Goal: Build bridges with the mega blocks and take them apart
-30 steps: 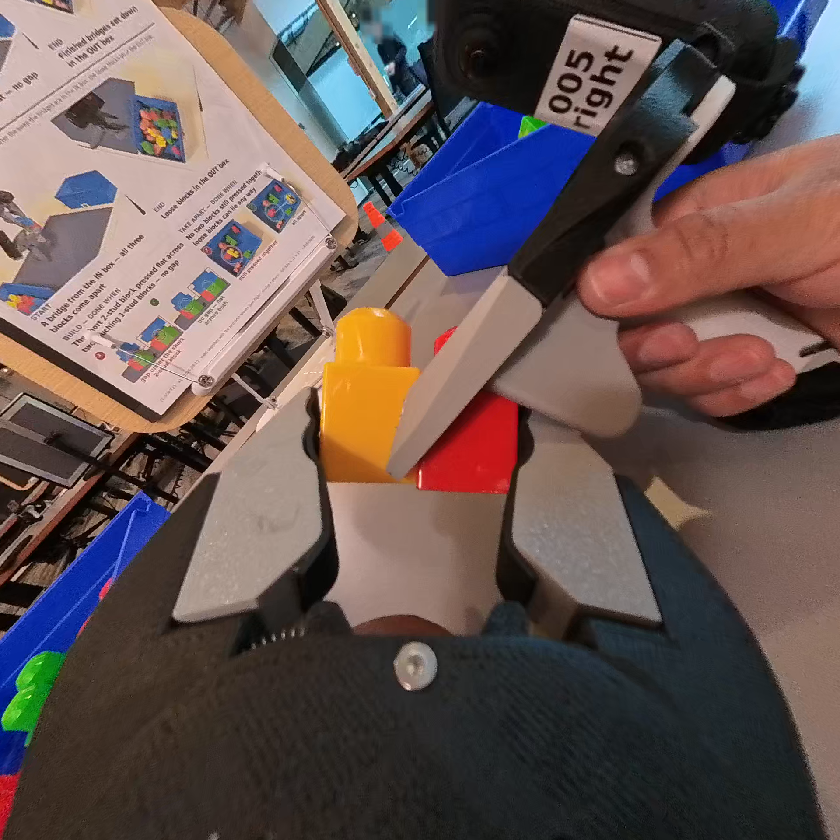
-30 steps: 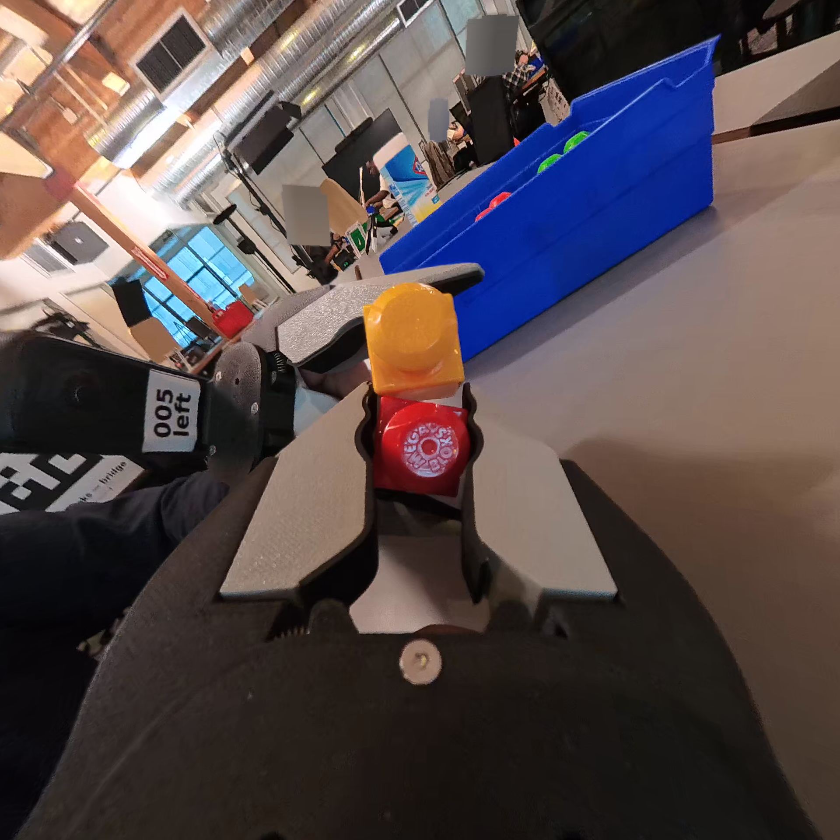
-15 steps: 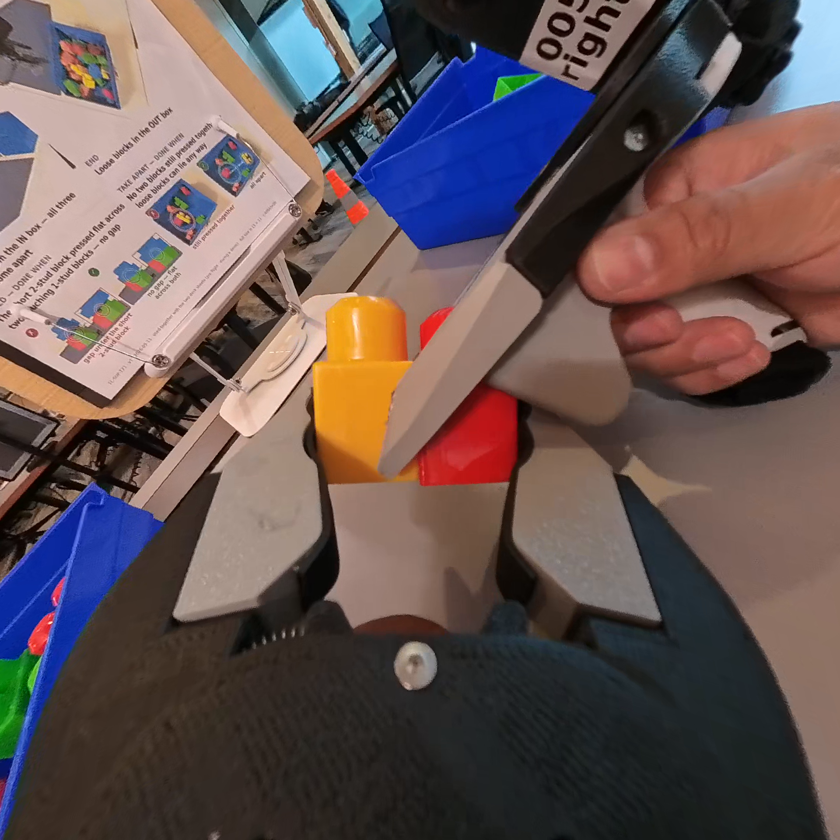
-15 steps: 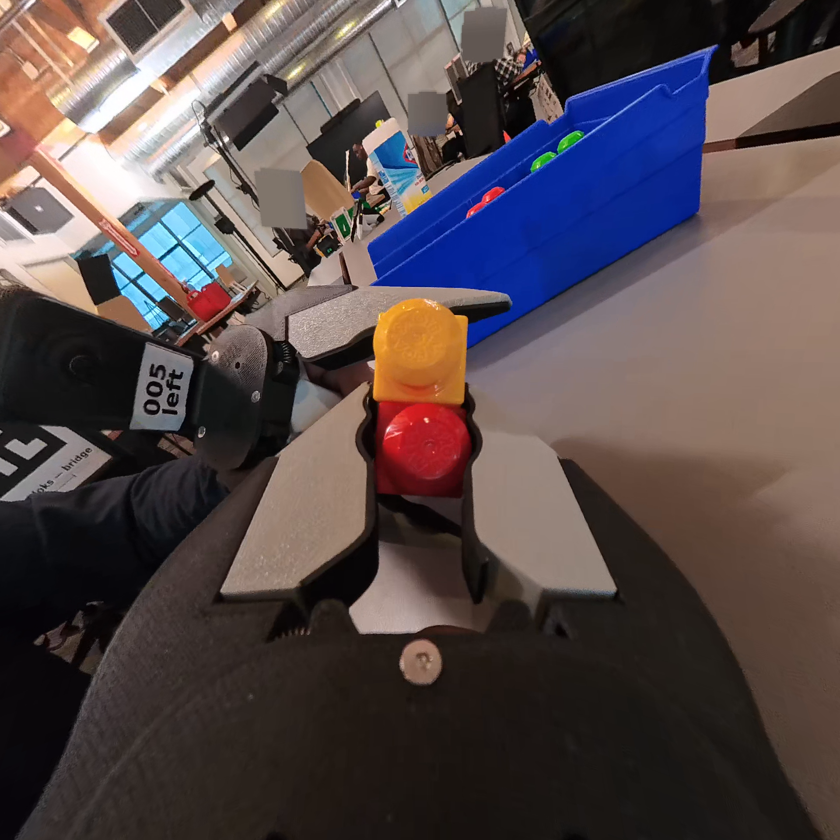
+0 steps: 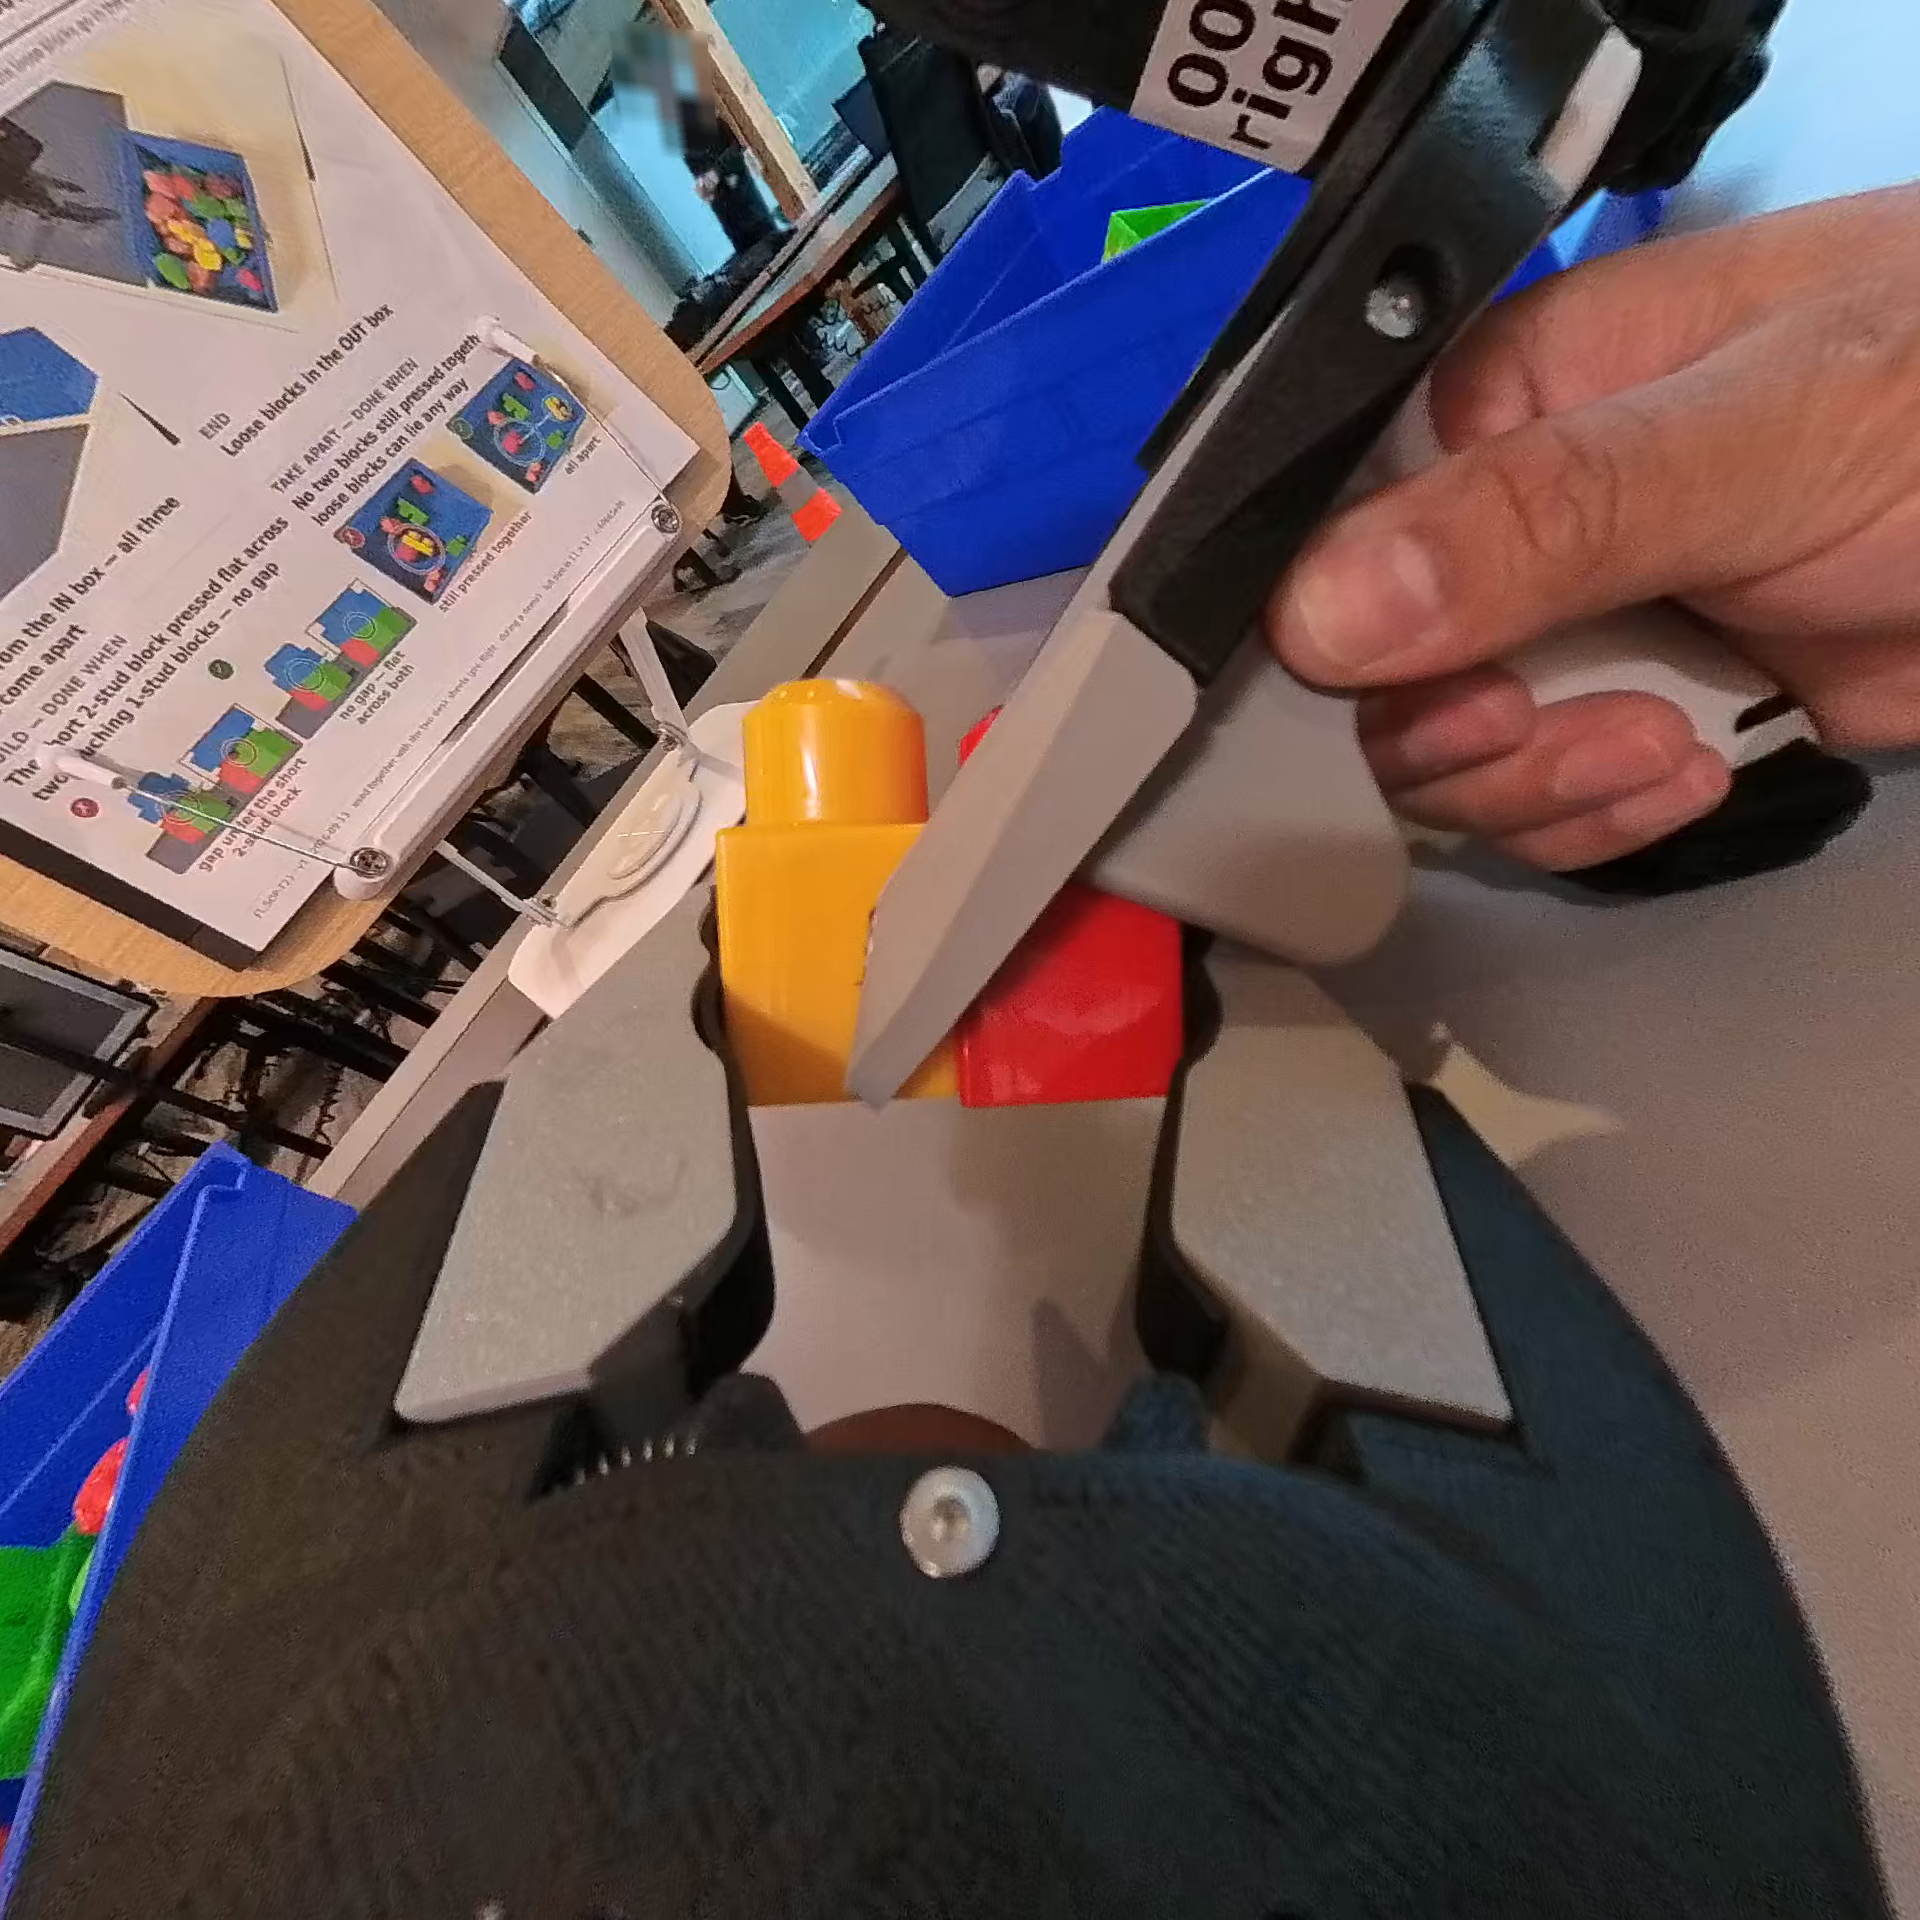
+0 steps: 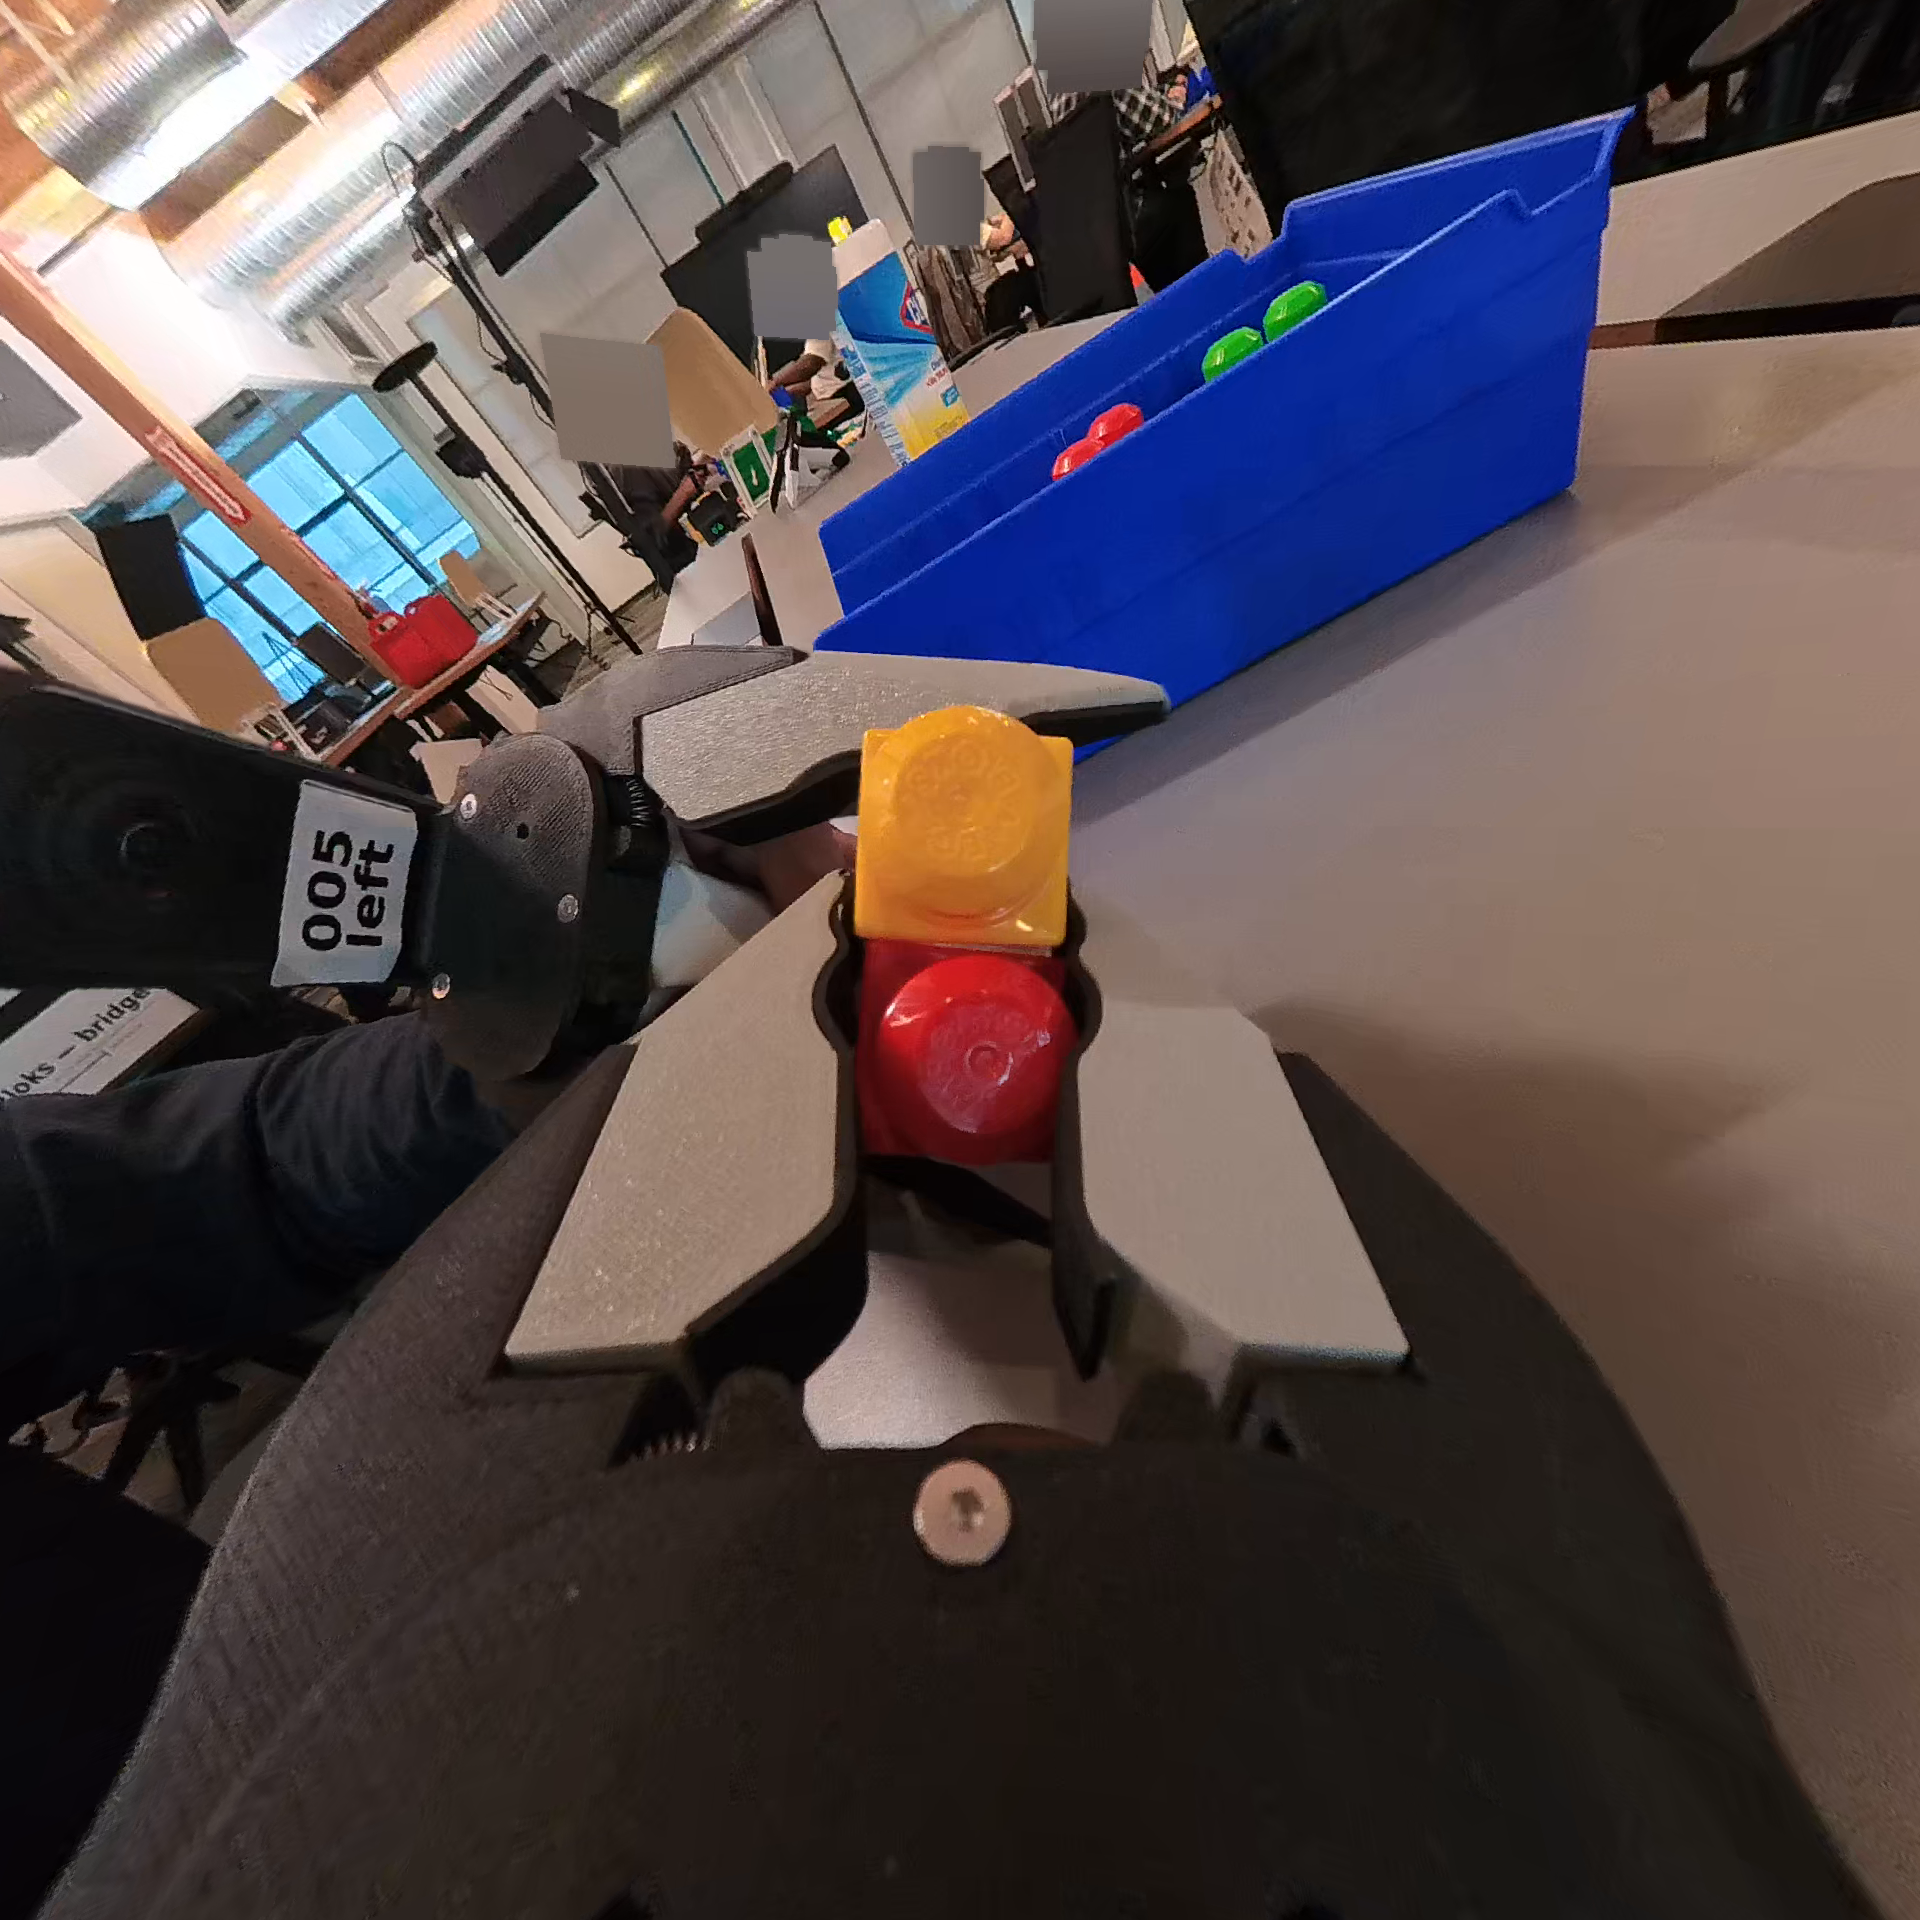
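A yellow one-stud block (image 5: 800, 935) and a red one-stud block (image 5: 1081, 1008) sit side by side, touching. My left gripper (image 5: 951, 997) is shut across the pair, one finger on the yellow block and one on the red. My right gripper (image 6: 961, 997) is shut on the red block (image 6: 966, 1049), with the yellow block (image 6: 961, 821) just beyond its fingertips. In the left wrist view a right gripper finger (image 5: 997, 862) comes down from above and hides part of both blocks. What lies under the blocks is hidden.
A blue bin (image 6: 1299, 551) with red and green blocks stands behind on the grey table (image 6: 1558, 831). Another blue bin (image 5: 156, 1299) with blocks is at lower left. An instruction board (image 5: 312, 468) stands at the left table edge. A hand (image 5: 1662, 499) holds the right gripper. Spacing between my two grippers at the tips: around 4 cm.
Both grippers keep their hold on the blocks. The held pair and both grippers have shifted and tilted slightly, so the studs face the right wrist camera more squarely.
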Demonstrator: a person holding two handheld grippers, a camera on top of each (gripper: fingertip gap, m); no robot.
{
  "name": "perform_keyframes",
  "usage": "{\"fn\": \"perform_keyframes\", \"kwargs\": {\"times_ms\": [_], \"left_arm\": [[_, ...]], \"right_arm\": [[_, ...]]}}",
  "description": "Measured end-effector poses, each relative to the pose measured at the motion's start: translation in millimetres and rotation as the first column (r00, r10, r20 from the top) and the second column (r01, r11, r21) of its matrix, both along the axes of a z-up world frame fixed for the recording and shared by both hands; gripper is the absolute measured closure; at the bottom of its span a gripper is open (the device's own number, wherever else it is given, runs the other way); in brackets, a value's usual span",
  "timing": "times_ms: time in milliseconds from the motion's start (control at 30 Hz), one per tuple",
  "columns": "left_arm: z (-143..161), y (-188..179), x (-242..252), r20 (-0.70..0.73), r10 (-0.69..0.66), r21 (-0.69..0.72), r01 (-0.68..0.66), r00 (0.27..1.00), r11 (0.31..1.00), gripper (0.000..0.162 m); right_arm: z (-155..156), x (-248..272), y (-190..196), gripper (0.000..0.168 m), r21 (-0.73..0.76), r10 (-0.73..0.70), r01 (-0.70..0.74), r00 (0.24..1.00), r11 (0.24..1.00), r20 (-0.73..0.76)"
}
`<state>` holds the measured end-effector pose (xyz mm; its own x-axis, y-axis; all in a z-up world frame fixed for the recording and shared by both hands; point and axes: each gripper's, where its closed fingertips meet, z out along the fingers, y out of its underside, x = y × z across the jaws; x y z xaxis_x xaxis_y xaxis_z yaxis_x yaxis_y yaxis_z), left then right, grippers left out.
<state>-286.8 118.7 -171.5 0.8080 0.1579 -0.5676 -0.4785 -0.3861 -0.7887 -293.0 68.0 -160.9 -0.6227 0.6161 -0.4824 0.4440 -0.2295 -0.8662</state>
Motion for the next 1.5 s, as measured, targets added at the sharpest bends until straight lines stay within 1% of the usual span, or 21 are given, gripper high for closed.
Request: {"fn": "perform_keyframes", "kwargs": {"times_ms": [133,233,367,567,667,800,900,1067,1200,1367,1500], "left_arm": [[0.1,-2.1,-4.0,-0.041,0.024,-0.008,-0.024,0.999,1.0,0.076],[-2.2,-2.5,-6.4,-0.024,0.03,-0.015,-0.031,0.999,0.999,0.076],[-7.1,-2.3,-5.9,-0.036,0.025,-0.043,-0.026,0.999,0.999,0.077],[-6.6,-2.8,-3.0,0.026,-0.004,-0.034,0.005,1.0,0.999,0.077],[-7.2,-0.8,3.0,0.07,-0.037,-0.023,0.039,0.997,0.999,0.077],[-4.9,0.7,8.5,0.031,-0.054,-0.019,0.055,0.998,0.998,0.076],[-1.3,0.3,11.3,0.035,-0.074,0.0,0.074,0.997,0.997,0.076],[-0.2,0.7,12.4,0.041,-0.079,0.011,0.078,0.996,0.997,0.075],[0.9,1.4,12.9,0.045,-0.08,0.019,0.079,0.996,0.997,0.075],[-2.5,1.5,11.4,0.032,-0.071,0.002,0.071,0.997,0.998,0.075],[-1.3,0.9,10.5,0.029,-0.065,0.009,0.065,0.997,0.998,0.076]], "right_arm": [[4.3,-0.7,7.1,0.135,-0.06,-0.007,0.008,1.0,0.998,0.018],[6.0,-1.0,12.5,0.135,-0.107,-0.006,0.01,0.999,0.994,0.037],[0.2,-1.7,9.8,0.135,-0.107,0.01,-0.003,0.998,0.994,0.062],[2.2,-2.0,7.1,0.134,-0.201,0.048,-0.032,0.996,0.979,0.071],[1.9,-1.6,4.5,0.132,-0.203,0.064,-0.048,0.996,0.978,0.07],[-0.7,-0.5,0.8,0.125,-0.217,0.096,-0.074,0.991,0.973,0.089],[4.5,1.9,0.3,0.128,-0.18,0.087,-0.077,0.995,0.981,0.047],[8.8,4.5,1.6,0.132,-0.15,0.07,-0.065,0.997,0.987,0.028],[10.4,5.5,2.0,0.133,-0.201,0.088,-0.077,0.995,0.977,0.048],[8.1,5.3,3.5,0.133,-0.188,0.081,-0.068,0.995,0.98,0.063],[10.8,6.2,5.7,0.134,-0.212,0.083,-0.068,0.994,0.975,0.064]]}}
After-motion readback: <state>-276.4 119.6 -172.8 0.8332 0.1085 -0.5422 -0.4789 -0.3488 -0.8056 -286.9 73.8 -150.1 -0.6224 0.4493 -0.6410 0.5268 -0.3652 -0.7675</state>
